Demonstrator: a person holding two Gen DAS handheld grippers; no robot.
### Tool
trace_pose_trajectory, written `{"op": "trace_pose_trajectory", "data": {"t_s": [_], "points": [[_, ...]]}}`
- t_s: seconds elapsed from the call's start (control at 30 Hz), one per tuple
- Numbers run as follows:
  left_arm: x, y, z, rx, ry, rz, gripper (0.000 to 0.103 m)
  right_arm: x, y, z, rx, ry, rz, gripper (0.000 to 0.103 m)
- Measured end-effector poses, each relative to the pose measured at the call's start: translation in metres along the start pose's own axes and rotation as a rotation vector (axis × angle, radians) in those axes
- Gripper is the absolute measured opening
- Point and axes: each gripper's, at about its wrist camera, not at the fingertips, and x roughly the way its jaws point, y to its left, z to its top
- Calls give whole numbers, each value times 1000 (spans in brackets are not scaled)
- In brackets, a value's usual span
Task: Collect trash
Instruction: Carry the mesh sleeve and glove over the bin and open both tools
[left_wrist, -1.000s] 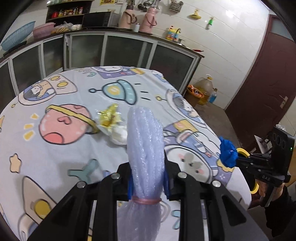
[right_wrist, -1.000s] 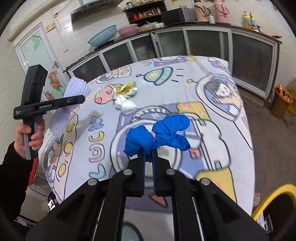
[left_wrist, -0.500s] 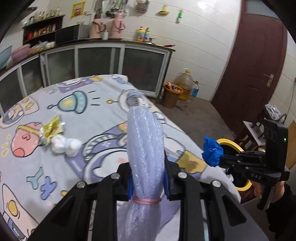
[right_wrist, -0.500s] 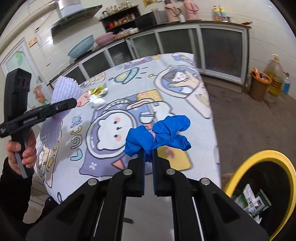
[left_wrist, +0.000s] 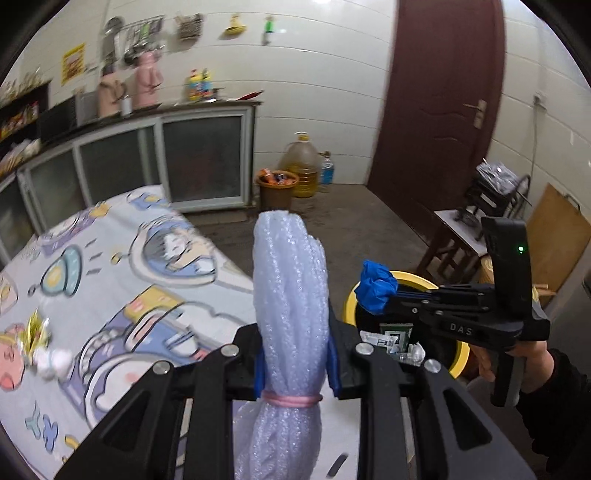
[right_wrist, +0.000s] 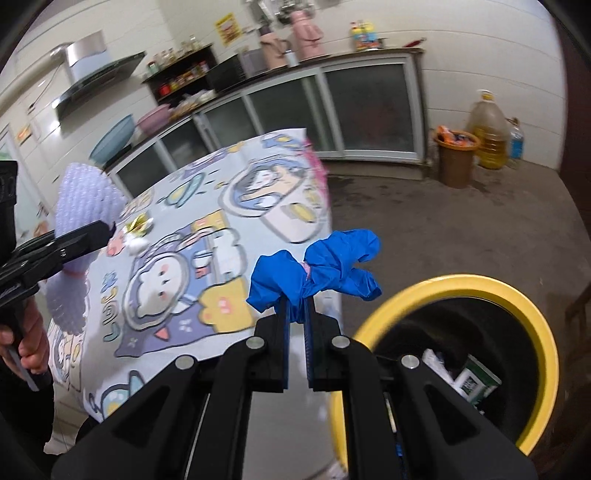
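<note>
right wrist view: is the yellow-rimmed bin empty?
No. The yellow-rimmed bin already holds trash, including a green-and-white carton visible inside it.

The white letters "DAS" stand on the side of the black plastic right gripper in the left wrist view. On the cartoon-printed tablecloth blue-and-yellow letters that look like "LO" run beside the bear picture. A yellow poster on the white tiled wall carries print too blurred to read.
</note>
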Motion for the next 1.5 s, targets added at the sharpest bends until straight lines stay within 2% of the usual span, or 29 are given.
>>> {"op": "trace_pose_trajectory", "data": {"t_s": [0.23, 0.57, 0.87, 0.93, 0.97, 1.0, 1.03, 1.07, 1.1, 1.13, 1.17, 1.27, 1.4, 1.5], "points": [[38, -49, 20, 105, 7, -49, 24, -11, -46, -11, 63, -16, -89, 7], [95, -114, 32, 183, 35, -164, 24, -17, -102, -43, 150, 5, -190, 7], [128, -147, 28, 206, 70, -209, 24, -18, -134, -63, 222, 33, -202, 8], [132, -148, 28, 198, 74, -218, 33, -17, -137, -66, 230, 42, -209, 9], [133, -146, 28, 189, 78, -224, 49, -17, -138, -67, 234, 52, -223, 11], [134, -143, 28, 174, 78, -222, 71, -16, -141, -69, 238, 60, -243, 15], [134, -140, 29, 149, 68, -218, 79, -17, -143, -70, 241, 64, -257, 18], [133, -135, 30, 125, 58, -220, 83, -18, -146, -72, 246, 69, -278, 30], [132, -132, 30, 111, 57, -222, 84, -20, -150, -74, 256, 72, -293, 46], [131, -126, 31, 92, 62, -227, 85, -23, -154, -76, 275, 68, -299, 51], [131, -121, 32, 78, 68, -233, 89, -25, -158, -78, 289, 65, -297, 53], [129, -109, 32, 51, 62, -205, 89, -29, -161, -83, 293, 80, -326, 53], [118, -84, 34, -21, 52, -207, 91, -39, -154, -83, 299, 71, -323, 53], [100, -49, 30, -41, 30, -162, 93, -45, -134, -76, 246, 40, -274, 53]]}}
